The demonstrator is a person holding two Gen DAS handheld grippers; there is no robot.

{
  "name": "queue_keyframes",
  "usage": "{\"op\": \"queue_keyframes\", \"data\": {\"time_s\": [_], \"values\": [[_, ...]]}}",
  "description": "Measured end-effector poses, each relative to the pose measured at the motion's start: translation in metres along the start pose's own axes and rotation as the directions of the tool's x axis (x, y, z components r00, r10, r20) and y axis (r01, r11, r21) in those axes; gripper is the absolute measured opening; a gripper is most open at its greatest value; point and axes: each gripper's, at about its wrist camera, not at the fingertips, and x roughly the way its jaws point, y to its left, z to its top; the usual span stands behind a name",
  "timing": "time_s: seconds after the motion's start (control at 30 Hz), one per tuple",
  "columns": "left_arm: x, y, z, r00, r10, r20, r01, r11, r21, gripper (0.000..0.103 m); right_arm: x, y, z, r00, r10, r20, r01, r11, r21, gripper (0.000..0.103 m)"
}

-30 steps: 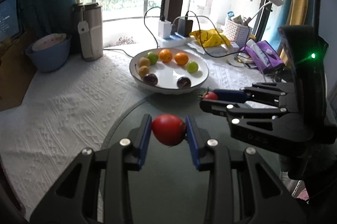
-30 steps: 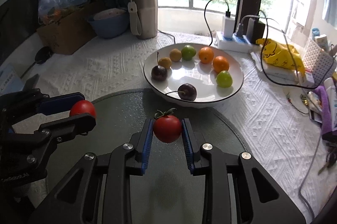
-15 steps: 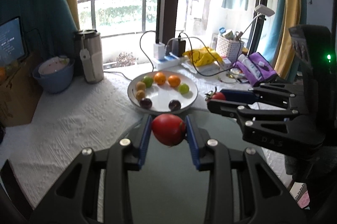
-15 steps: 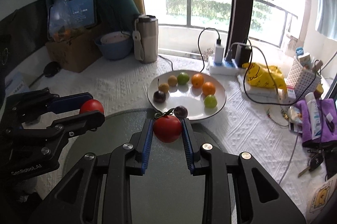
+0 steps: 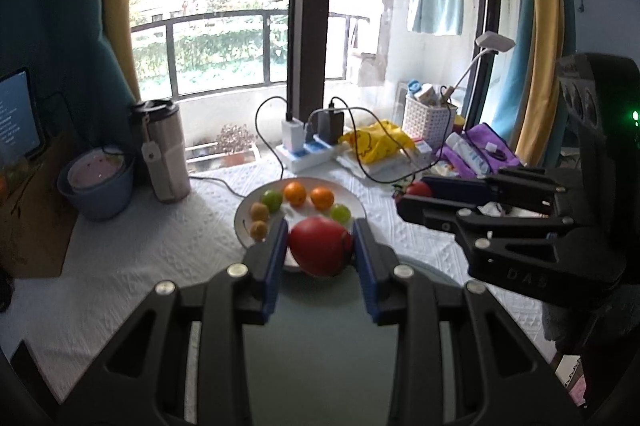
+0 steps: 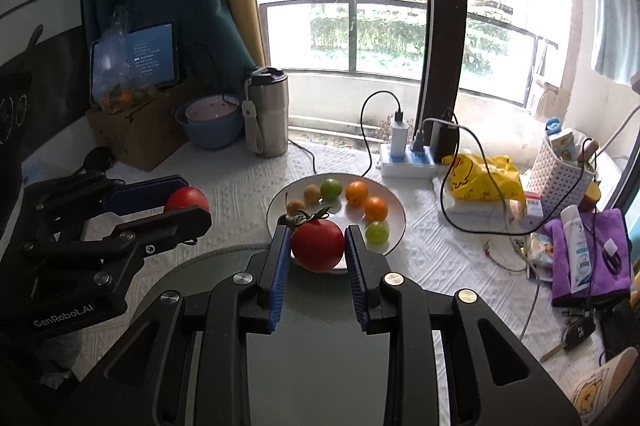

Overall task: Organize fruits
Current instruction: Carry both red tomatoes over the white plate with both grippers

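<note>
My left gripper [image 5: 320, 246] is shut on a red tomato [image 5: 320, 246], held high above the table. My right gripper [image 6: 317, 246] is shut on a second red tomato [image 6: 317, 246] with a green stem. Each gripper shows in the other's view, the right one at the right of the left wrist view [image 5: 416, 191], the left one at the left of the right wrist view [image 6: 186, 201]. Beyond both lies a white plate [image 6: 394, 209] with two oranges [image 6: 357, 192], green fruits [image 6: 332, 187] and small brown fruits [image 6: 312, 192]. The tomatoes hide part of the plate.
A round dark glass mat [image 6: 208, 266] lies below the grippers on a white cloth. A steel tumbler [image 6: 267, 111], blue bowl [image 6: 210, 119] and cardboard box [image 6: 136, 133] stand back left. Power strip with cables [image 6: 406, 157], yellow bag [image 6: 480, 173], white basket [image 6: 564, 169] and purple cloth [image 6: 588, 258] are at right.
Both grippers have risen well above the table with their tomatoes; the plate now looks smaller and farther below. Both grips are unchanged.
</note>
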Motion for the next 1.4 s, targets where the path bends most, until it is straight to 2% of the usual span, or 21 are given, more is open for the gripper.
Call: {"op": "queue_keyframes", "data": {"time_s": [0.37,0.63,0.83,1.1,1.4], "values": [[0.034,0.006,0.023,1.0,-0.008,0.004,0.008,1.0,0.003,0.034,0.023,-0.025,0.021,1.0,-0.001,0.013,0.001,1.0,0.001,0.03],[0.074,0.015,0.032,1.0,-0.01,-0.028,0.01,1.0,0.0,0.034,0.056,-0.047,0.029,1.0,0.001,-0.014,-0.001,1.0,0.021,0.03],[0.113,0.027,0.025,0.997,-0.005,-0.079,0.004,1.0,-0.013,0.034,0.089,-0.055,0.026,0.998,0.019,-0.054,-0.017,0.999,0.039,0.03],[0.158,0.044,0.011,0.988,-0.027,-0.152,0.015,0.997,-0.078,0.034,0.137,-0.065,0.013,0.99,0.049,-0.133,-0.039,0.996,0.076,0.03],[0.189,0.058,-0.002,0.978,-0.06,-0.201,0.034,0.991,-0.133,0.034,0.171,-0.06,0.003,0.981,0.064,-0.181,-0.055,0.997,0.057,0.03]]}}
